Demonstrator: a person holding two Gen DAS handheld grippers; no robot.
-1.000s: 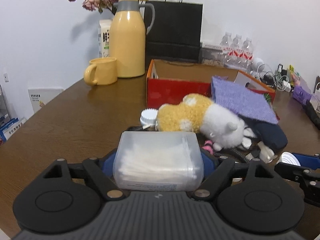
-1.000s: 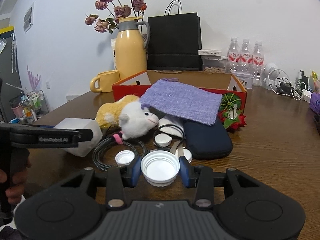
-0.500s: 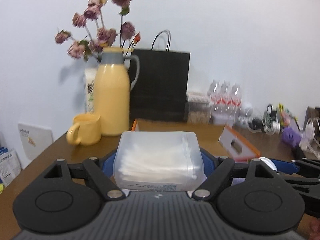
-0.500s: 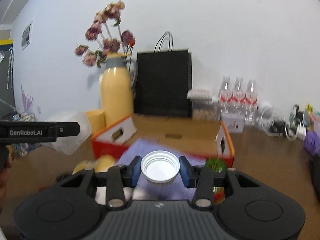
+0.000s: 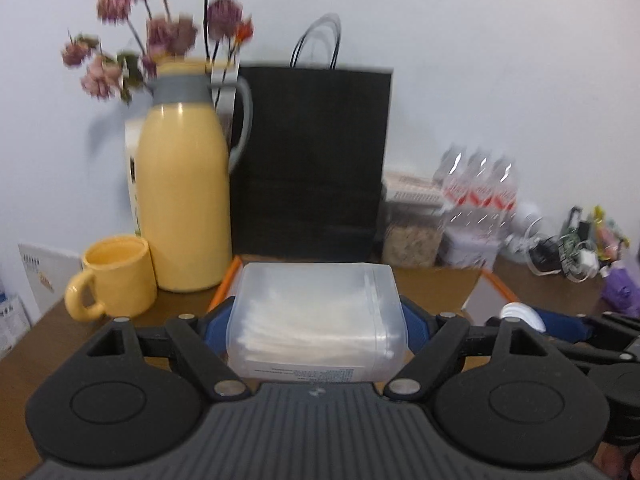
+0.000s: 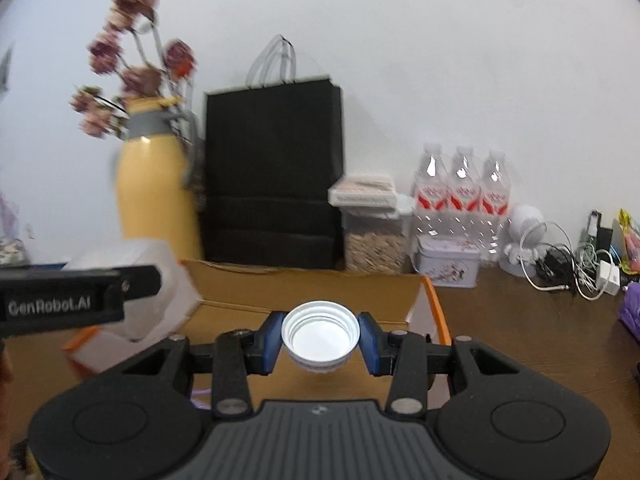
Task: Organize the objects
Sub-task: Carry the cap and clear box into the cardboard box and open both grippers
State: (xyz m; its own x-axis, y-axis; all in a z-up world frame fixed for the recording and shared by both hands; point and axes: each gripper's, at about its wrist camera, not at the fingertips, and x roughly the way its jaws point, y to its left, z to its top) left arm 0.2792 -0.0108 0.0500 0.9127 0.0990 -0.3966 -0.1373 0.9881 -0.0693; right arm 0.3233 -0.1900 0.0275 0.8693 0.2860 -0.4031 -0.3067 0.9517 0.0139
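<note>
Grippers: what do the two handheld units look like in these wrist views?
Both match: a matte black body with a ribbed grey centre plate, two round black discs, angled black linkage arms with silver pivot pins, and blue pads on each claw, left and right. The left unit's side bar reads GenRobot.AI in white. No cables or sleeves show.

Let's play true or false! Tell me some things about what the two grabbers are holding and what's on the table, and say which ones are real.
1. The left gripper holds a clear plastic box. True.
2. The right gripper holds a red ball. False: it pinches a white cap, open side up.
3. The yellow mug stands beside the yellow jug. True.
4. The paper bag against the wall is pink. False: it is black.
5. Three water bottles stand in a row by the wall. True.
</note>
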